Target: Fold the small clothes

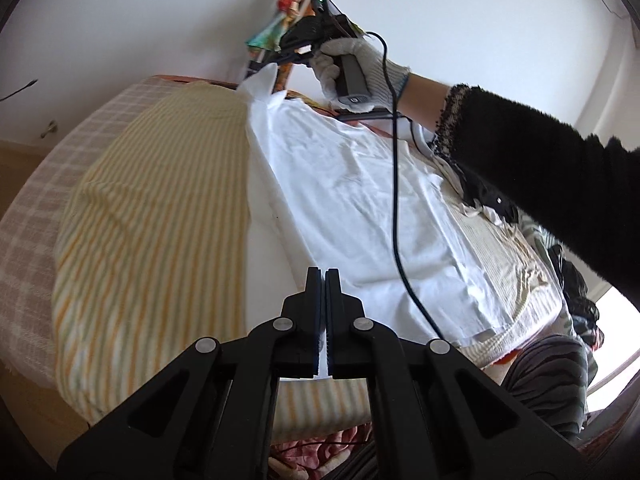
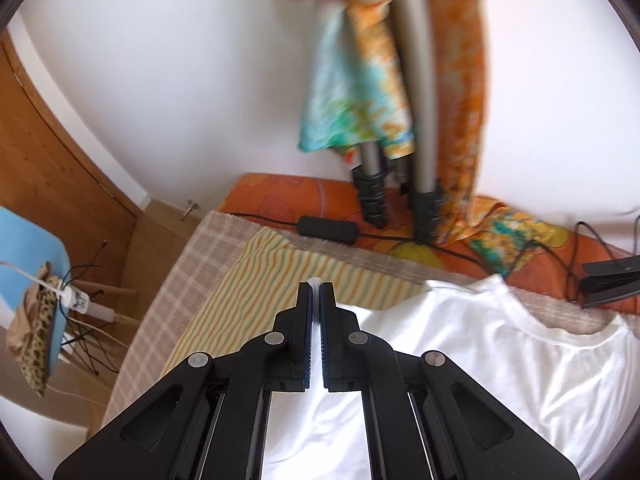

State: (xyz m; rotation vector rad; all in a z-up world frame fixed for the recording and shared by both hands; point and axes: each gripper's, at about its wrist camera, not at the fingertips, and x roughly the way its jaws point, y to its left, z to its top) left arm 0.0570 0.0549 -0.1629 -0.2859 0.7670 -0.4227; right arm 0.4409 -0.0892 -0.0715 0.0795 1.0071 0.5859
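Left gripper (image 1: 323, 276): jaws drawn nearly together, a strip of white cloth visible in the narrow slit between the pads; it pinches the near edge of the white T-shirt (image 1: 360, 208).
White T-shirt: spread over the bed, lifted along its left side into a raised fold; near edge at the left gripper, far corner pulled up at the right gripper. In the right wrist view its neckline (image 2: 560, 332) lies toward the bed's far right, close to the orange bedding.
Striped yellow blanket (image 1: 152, 220): under the shirt, covering the bed's left and middle part.
Checked beige cover (image 1: 24, 240): beneath the blanket, showing along the bed's left edge.
Right gripper (image 2: 316, 286): jaws closed to a thin gap, a tuft of white fabric squeezed between the tips; held up above the far part of the blanket.
Right hand (image 1: 352, 72): in a white knit glove, black fuzzy sleeve behind it, wrapped on the gripper handle over the bed's far edge; black cable (image 1: 396, 200) hangs from it across the shirt.
Orange patterned bedding (image 2: 280, 192): along the bed's far edge by the wall; black power adapter (image 2: 328, 230) rests on it.
Tripod legs (image 2: 400, 140): stand on the orange bedding, draped with colourful cloth.
Blue chair (image 2: 36, 264): on the floor beyond the bed's left edge, leopard-print fabric hanging on it.
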